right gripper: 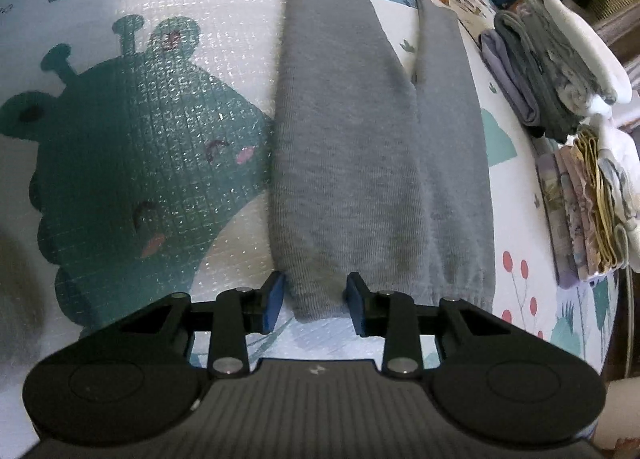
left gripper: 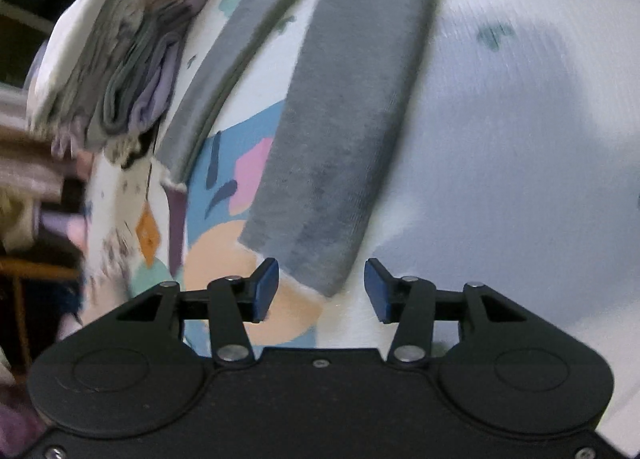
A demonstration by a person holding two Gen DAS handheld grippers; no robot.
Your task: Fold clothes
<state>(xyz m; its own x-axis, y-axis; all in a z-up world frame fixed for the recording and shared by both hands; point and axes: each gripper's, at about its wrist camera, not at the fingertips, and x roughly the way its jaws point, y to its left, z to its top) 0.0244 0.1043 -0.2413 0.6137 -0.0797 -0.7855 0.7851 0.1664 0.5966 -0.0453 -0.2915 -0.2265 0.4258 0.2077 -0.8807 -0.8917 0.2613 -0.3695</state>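
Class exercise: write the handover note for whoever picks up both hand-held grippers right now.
Left hand-held gripper: open, at a leg cuff of the grey sweatpants, holding nothing.
Right hand-held gripper: open, jaws either side of the waistband end, not closed.
The sweatpants lie flat and lengthwise on the play mat.
Done: folded clothes are stacked at the mat edge.
Left: grip both ends and fold these sweatpants, then probably stack them.

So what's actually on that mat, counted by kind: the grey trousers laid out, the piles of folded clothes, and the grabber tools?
Grey trousers, spread flat on the mat: 1
Piles of folded clothes: 2, the nearer pile and the farther pile
Grabber tools: 2, left gripper and right gripper, both open
Total: 5
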